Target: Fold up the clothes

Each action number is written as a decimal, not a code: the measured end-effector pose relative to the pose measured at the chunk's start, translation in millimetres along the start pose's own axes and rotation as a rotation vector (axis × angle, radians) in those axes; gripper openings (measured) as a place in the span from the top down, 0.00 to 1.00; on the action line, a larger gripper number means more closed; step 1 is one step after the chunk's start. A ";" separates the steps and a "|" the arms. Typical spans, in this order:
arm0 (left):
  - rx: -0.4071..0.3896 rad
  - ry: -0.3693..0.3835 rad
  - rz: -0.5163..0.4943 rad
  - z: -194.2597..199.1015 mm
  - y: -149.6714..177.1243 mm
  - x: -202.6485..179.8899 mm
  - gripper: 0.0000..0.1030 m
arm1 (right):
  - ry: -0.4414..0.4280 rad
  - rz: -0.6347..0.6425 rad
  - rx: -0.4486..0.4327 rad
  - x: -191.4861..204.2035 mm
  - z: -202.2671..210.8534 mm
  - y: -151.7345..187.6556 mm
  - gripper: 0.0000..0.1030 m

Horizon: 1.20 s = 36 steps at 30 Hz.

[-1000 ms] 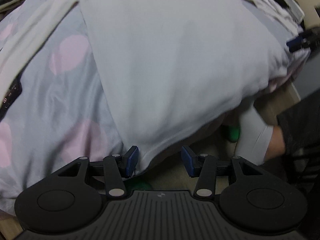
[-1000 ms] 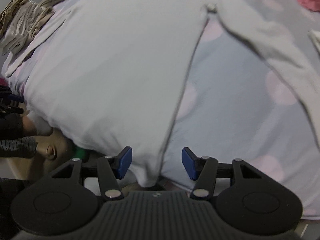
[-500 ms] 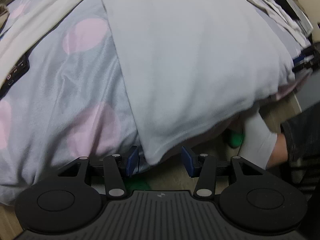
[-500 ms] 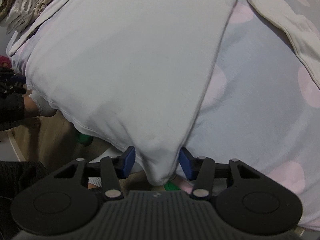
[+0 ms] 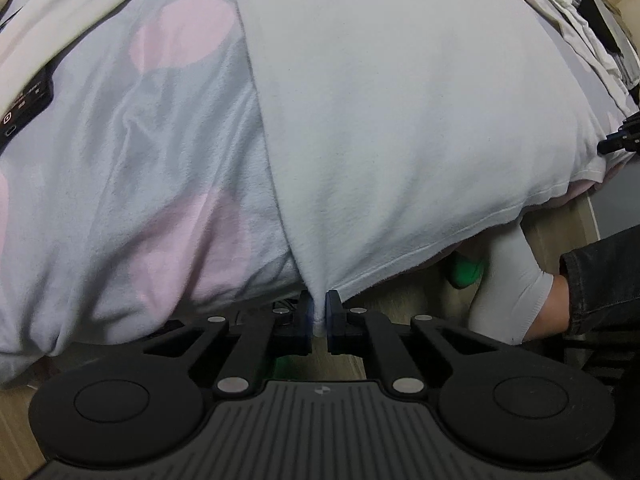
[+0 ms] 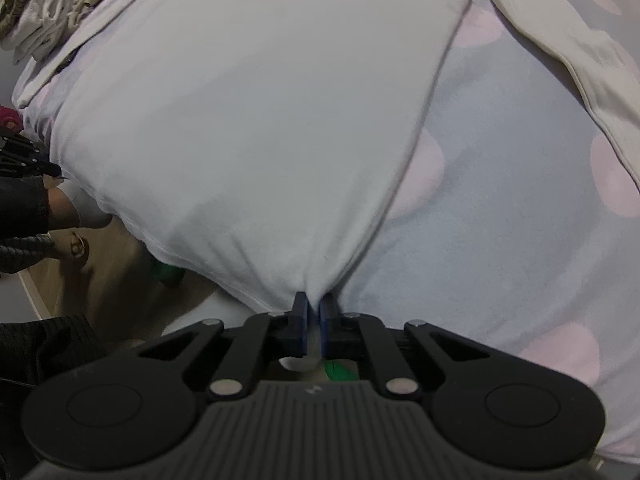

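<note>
Grey bedspread (image 5: 132, 168) with pale pink spots covers the bed; wood floor shows below its edge. White shirt (image 5: 400, 120) lies spread flat on it, hem hanging over the near edge. My left gripper (image 5: 319, 312) has just closed and now pinches one bottom corner of the shirt. My right gripper (image 6: 313, 316) has likewise just closed, clamped on the other bottom corner, fabric bunched between the blue pads. Crumpled pale clothes (image 6: 52, 12) sit at the far left in the right wrist view. A socked foot (image 5: 512, 276) stands on the floor.
</note>
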<state>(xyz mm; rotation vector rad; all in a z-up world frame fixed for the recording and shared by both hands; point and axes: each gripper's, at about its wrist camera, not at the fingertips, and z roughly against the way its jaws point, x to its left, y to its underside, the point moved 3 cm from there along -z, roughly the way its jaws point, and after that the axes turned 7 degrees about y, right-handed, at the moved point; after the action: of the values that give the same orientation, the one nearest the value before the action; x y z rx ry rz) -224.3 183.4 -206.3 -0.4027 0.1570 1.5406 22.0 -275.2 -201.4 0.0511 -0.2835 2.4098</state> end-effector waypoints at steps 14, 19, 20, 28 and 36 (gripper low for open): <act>0.021 0.139 0.018 32.9 11.4 -1.9 0.97 | -0.081 -0.059 0.066 -9.7 16.8 10.1 0.94; 0.026 0.157 0.022 35.3 10.9 -1.4 0.97 | -0.071 -0.041 0.075 -4.1 21.0 6.3 0.95; 0.032 0.152 0.020 33.6 11.2 -2.1 0.97 | -0.058 -0.033 0.087 -1.8 19.1 5.8 0.95; 0.058 0.127 0.010 18.6 13.8 -5.8 0.96 | 0.009 0.028 0.179 21.4 -1.4 5.3 0.96; 0.103 0.037 0.182 6.2 13.4 30.5 0.70 | 0.070 0.038 0.145 25.7 -6.4 -3.1 0.94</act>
<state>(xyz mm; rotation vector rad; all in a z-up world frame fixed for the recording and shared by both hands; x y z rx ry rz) -237.4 213.9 -213.2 -0.3428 0.3074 1.6967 4.9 -255.0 -204.2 0.0278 -0.0777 2.4606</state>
